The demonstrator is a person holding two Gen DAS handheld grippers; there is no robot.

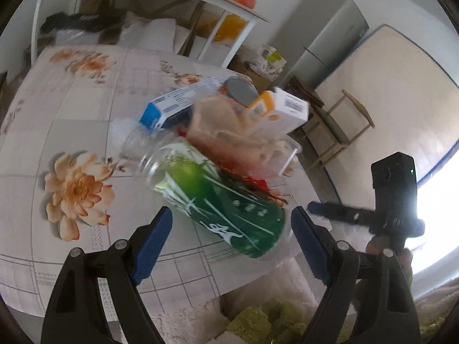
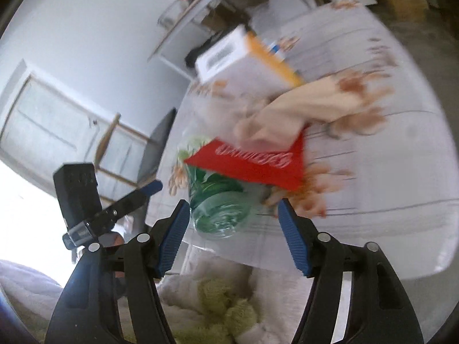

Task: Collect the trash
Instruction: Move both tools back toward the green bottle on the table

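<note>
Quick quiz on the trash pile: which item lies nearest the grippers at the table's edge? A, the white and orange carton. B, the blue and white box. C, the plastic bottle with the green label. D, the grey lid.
C: the plastic bottle with the green label lies on its side at the front of the pile, its base toward the open left gripper.

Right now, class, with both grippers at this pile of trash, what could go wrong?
1. The green bottle lies on its side near the table edge; a nudge from the open left gripper might roll it off.
2. The crumpled paper rests loosely on the pile and could slide off if the bottle is pulled out.
</note>
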